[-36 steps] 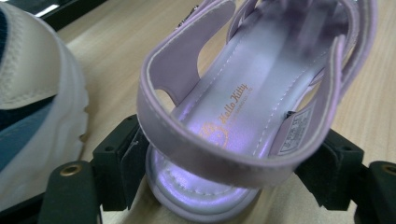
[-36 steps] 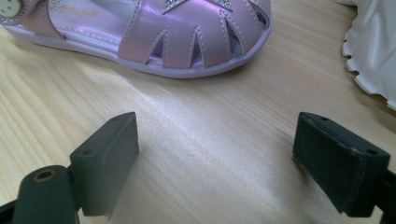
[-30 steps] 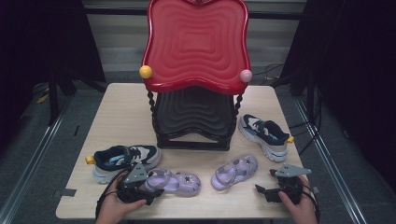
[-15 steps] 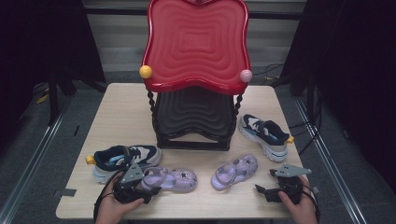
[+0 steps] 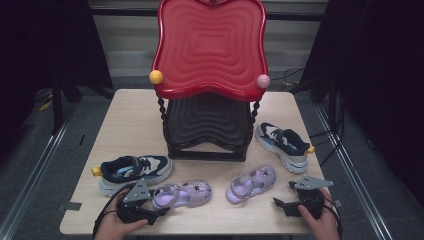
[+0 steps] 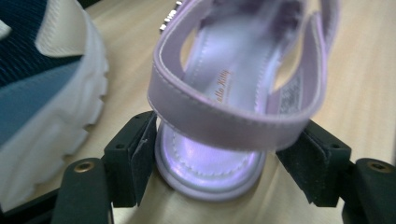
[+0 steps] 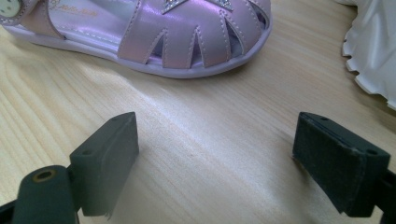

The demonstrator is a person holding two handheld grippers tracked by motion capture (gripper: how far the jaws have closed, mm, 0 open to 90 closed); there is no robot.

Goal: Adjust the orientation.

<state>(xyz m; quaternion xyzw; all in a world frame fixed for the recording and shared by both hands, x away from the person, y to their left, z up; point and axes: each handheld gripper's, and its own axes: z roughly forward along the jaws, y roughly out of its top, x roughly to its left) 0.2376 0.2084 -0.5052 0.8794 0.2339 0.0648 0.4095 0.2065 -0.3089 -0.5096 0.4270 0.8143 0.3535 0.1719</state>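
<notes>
Grasp step: left hand-held gripper (image 6: pixel 212 163) straddling heel of left purple sandal (image 6: pixel 233 93), jaws just been closing, pads apparently not yet pressing on it. Next: finish the squeeze, lift. Right hand-held gripper (image 7: pixel 217 163) spread wide, nothing between, right purple sandal (image 7: pixel 140 32) just ahead on tabletop (image 7: pixel 210 116). Two-tier shoe rack (image 5: pixel 210 115) beyond looks empty, lower tier too dim to confirm.
</notes>
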